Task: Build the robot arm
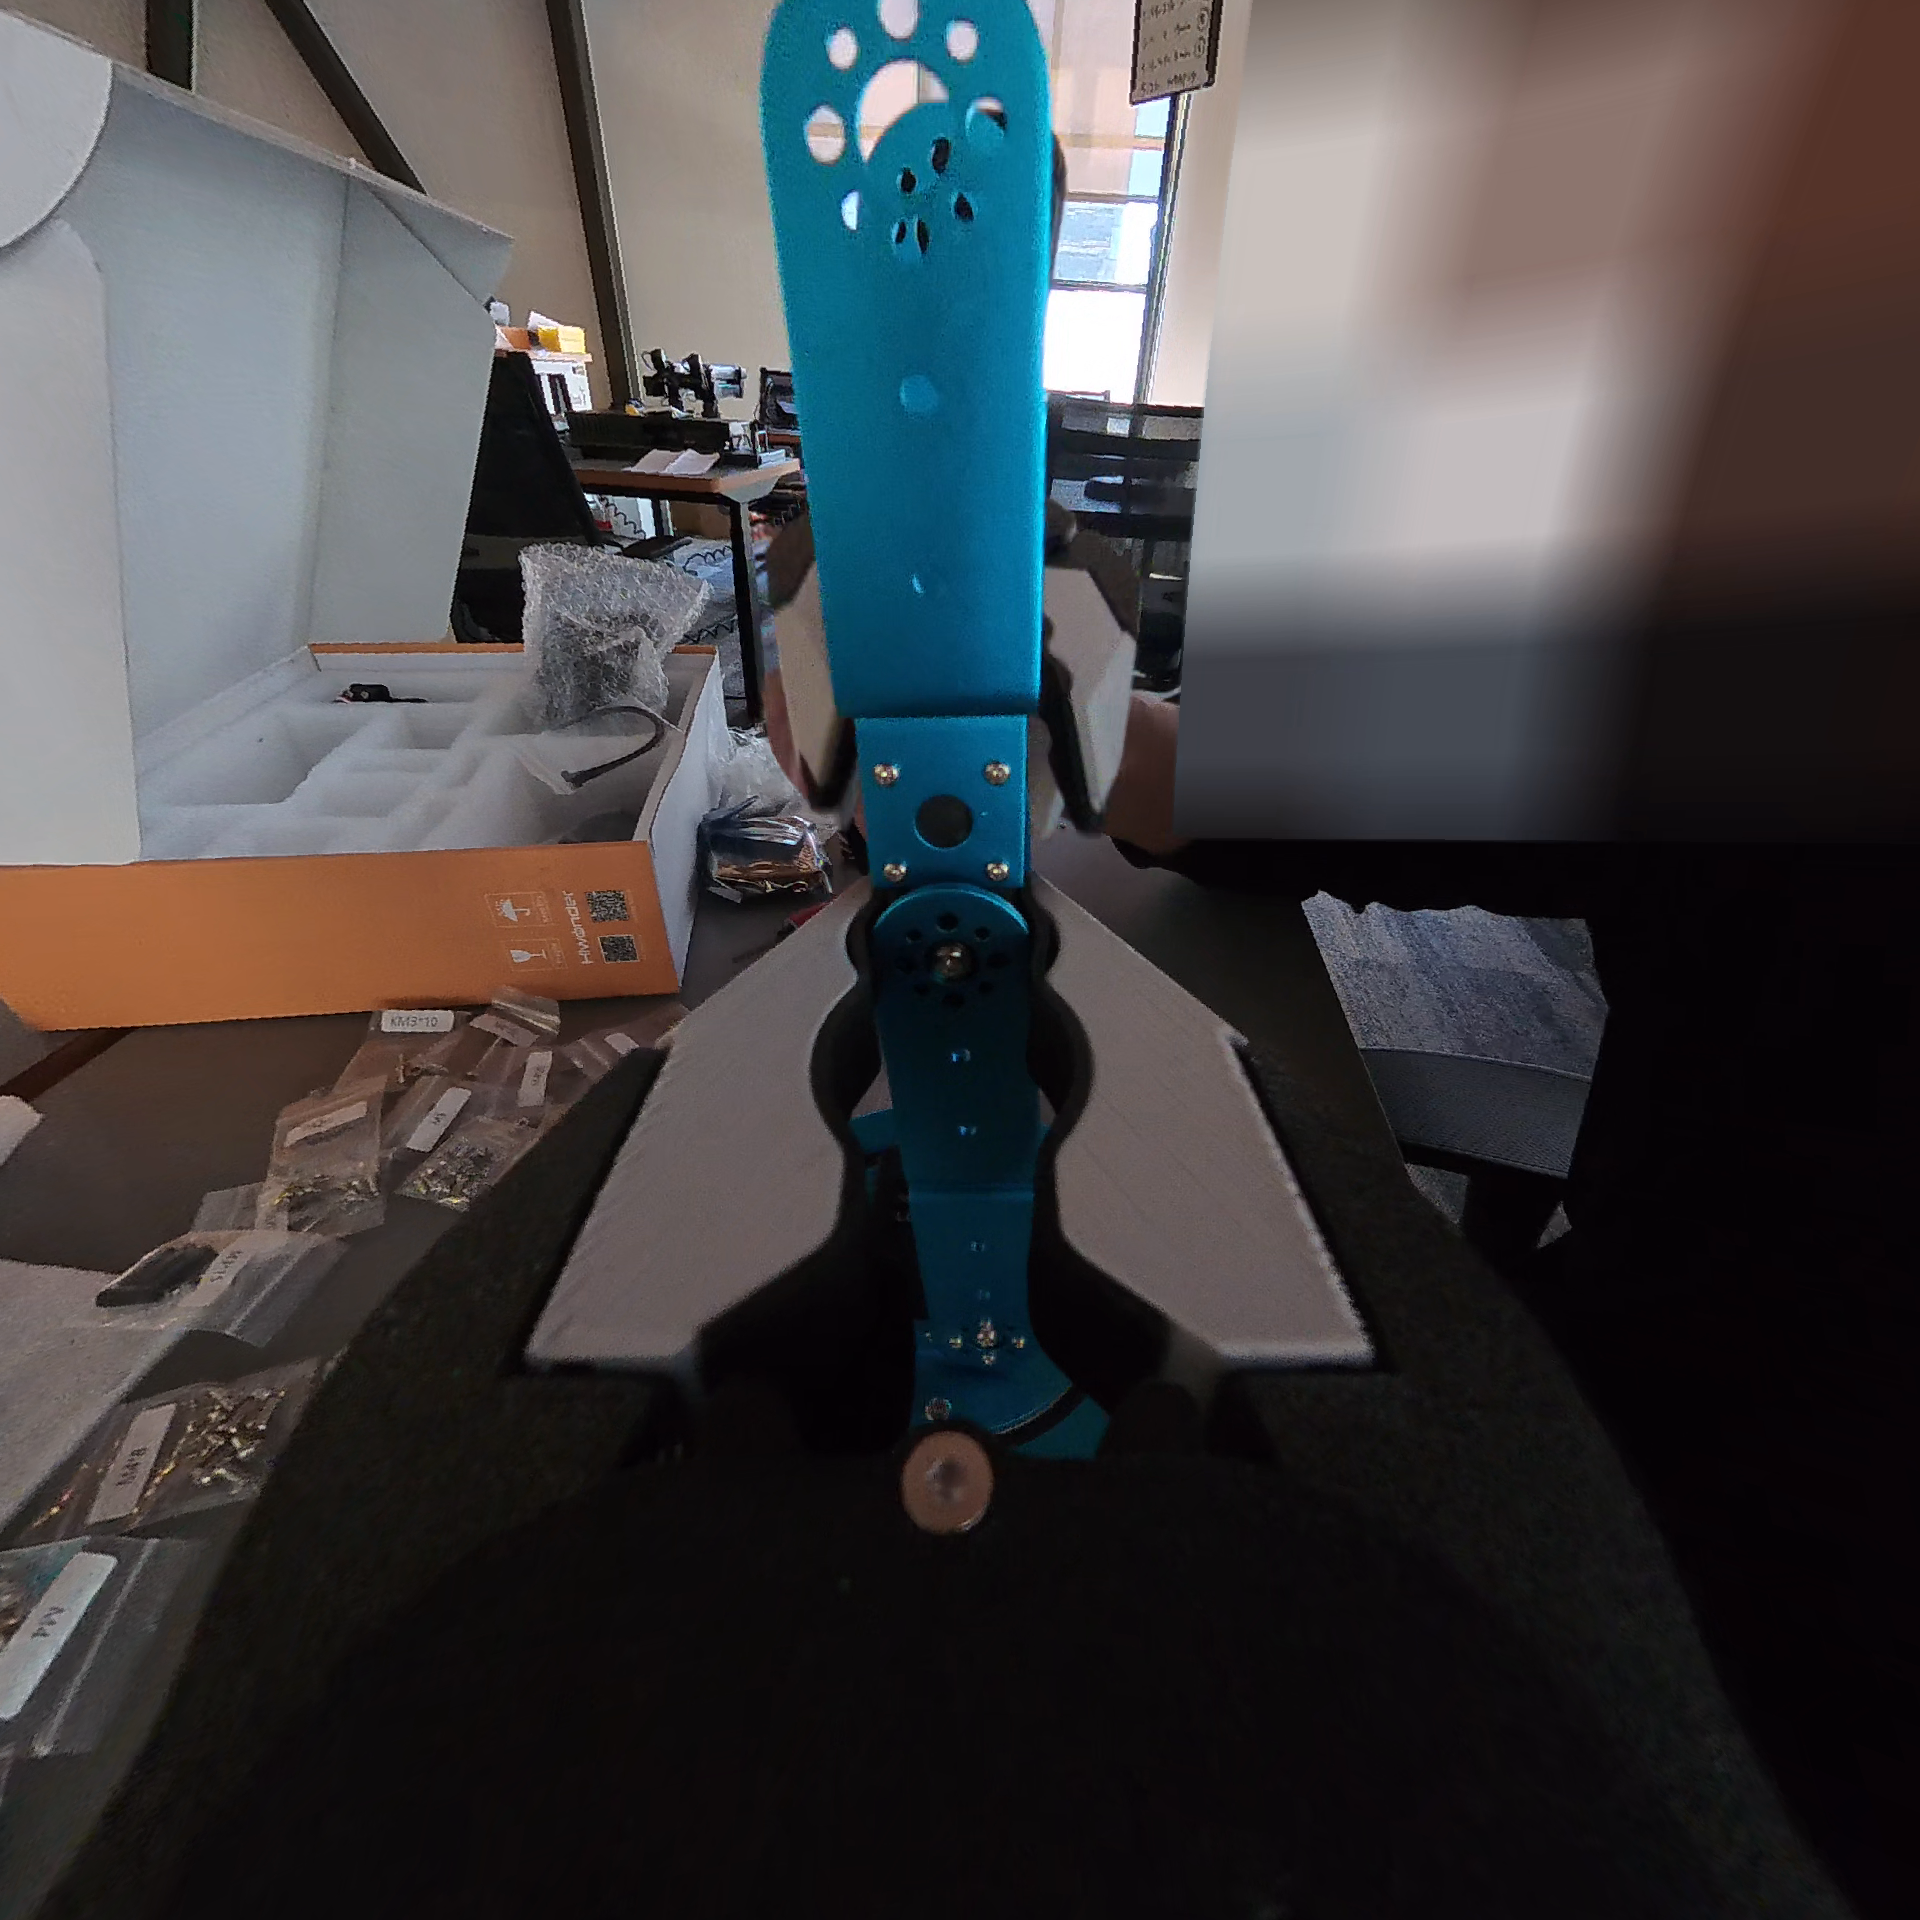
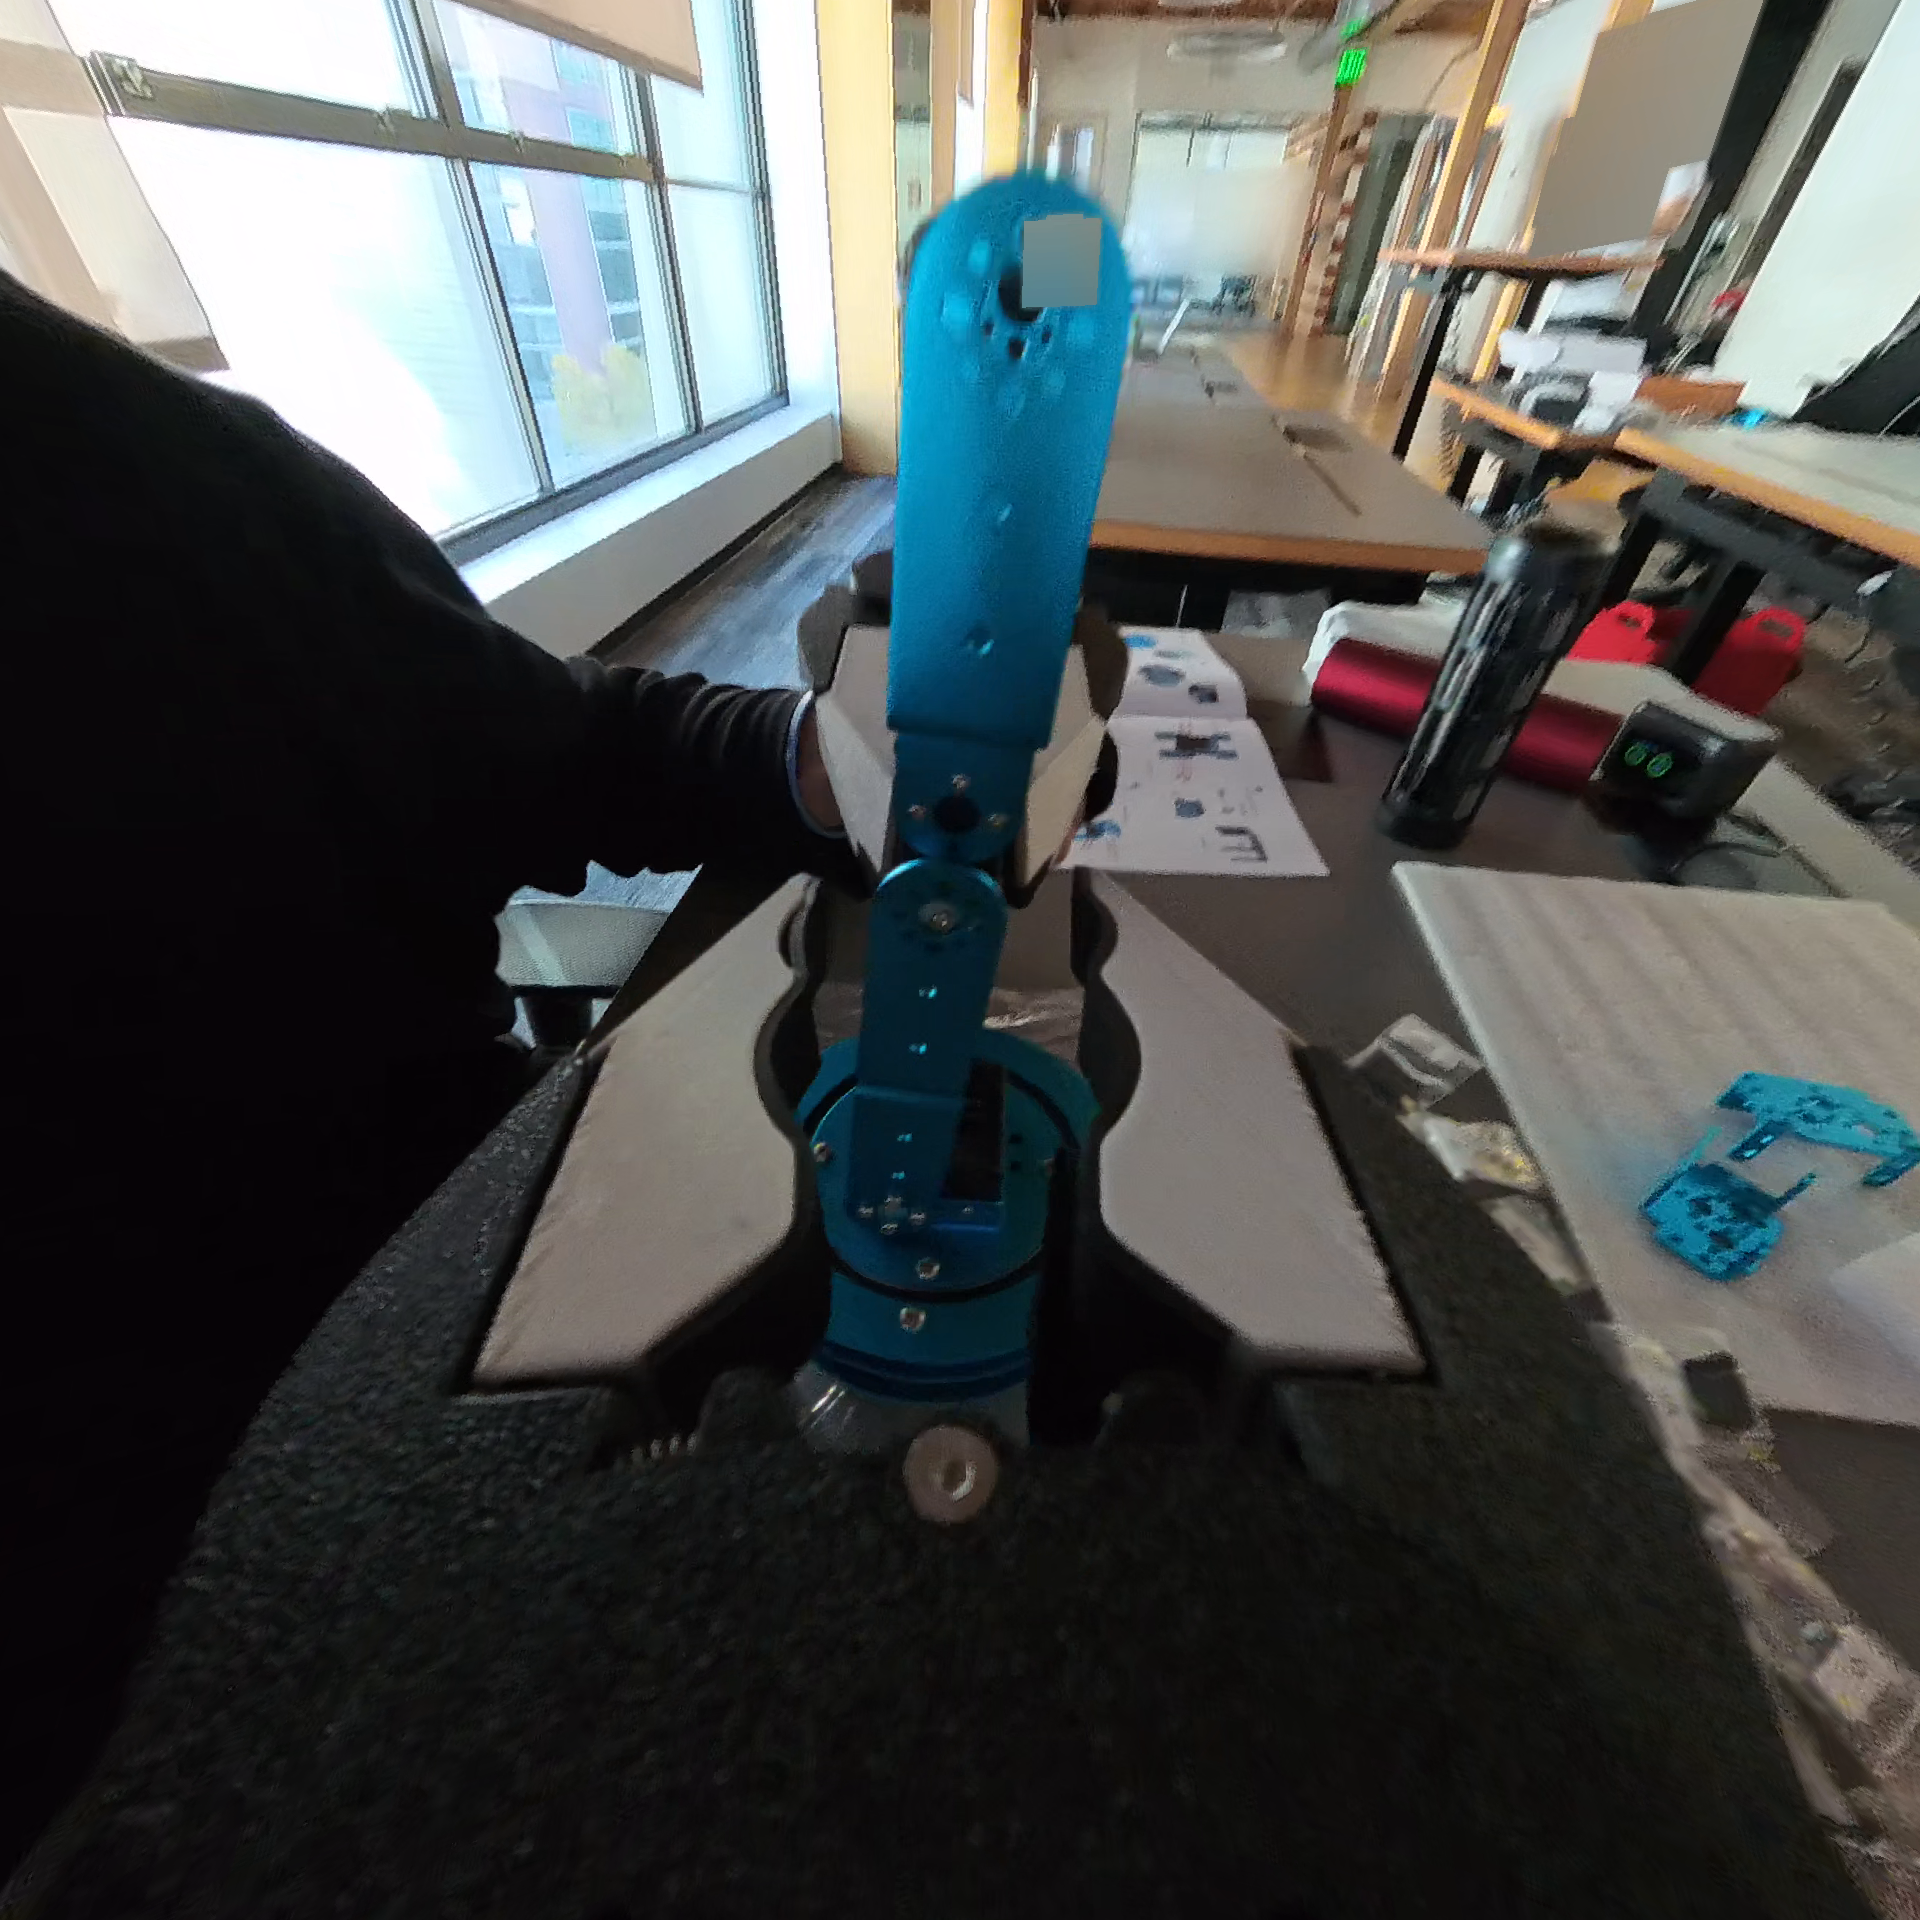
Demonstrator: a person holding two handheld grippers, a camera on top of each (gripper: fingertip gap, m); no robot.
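Observation:
A blue metal robot arm (image 1: 920,520) stands upright on a round base on the dark table, between my two grippers, which face each other. My left gripper (image 1: 951,914) is shut on its lower link, just below the blue bracket with the black joint cap (image 1: 943,821). In the right wrist view the same arm (image 2: 987,540) rises from its round base (image 2: 935,1247), which sits deep between the fingers. My right gripper (image 2: 951,883) is open, its jaws on either side of the link with a small gap. Each view shows the other gripper's grey fingers (image 2: 857,758) behind the bracket.
An open orange and white box (image 1: 343,935) with foam compartments and bubble wrap (image 1: 603,634) sits at left. Bags of screws (image 1: 416,1122) lie before it. A black bottle (image 2: 1475,686), instruction sheets (image 2: 1195,800), blue brackets (image 2: 1787,1153) on white foam and a person's dark sleeve (image 2: 312,727) are nearby. The tips of both grippers are at nearly the same place.

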